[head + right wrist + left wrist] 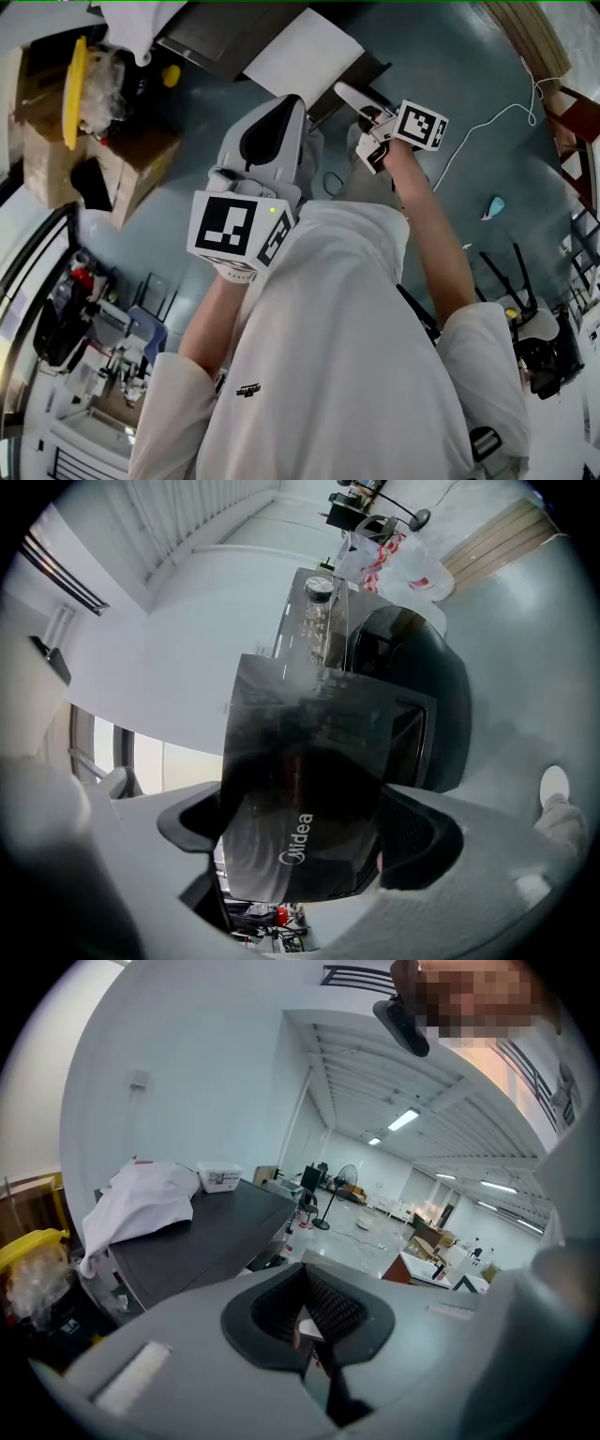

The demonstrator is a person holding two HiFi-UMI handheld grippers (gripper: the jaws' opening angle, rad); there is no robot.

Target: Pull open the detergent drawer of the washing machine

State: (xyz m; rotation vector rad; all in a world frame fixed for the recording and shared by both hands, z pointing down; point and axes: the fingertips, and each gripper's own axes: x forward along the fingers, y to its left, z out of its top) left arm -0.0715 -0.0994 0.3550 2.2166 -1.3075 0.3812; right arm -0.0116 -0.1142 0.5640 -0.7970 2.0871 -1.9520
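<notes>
In the right gripper view the washing machine (pixel 412 696) lies tilted, its control panel (pixel 314 621) toward the top. Its dark detergent drawer (pixel 300 789), marked with a brand logo, stands out from the machine's front. My right gripper (pixel 305 834) is shut on the drawer front, a pad at each side edge. In the head view the right gripper (pixel 367 120) reaches forward at arm's length. My left gripper (pixel 272 141) is held close to the chest, away from the machine. Its jaws (pixel 309 1324) are shut with nothing between them.
Cardboard boxes with a yellow lid (pixel 75 89) stand at the left on the blue-grey floor. A white cable (pixel 487 122) trails at the right. The left gripper view faces a dark table (pixel 216 1232) with a white cloth (pixel 141 1204) on it.
</notes>
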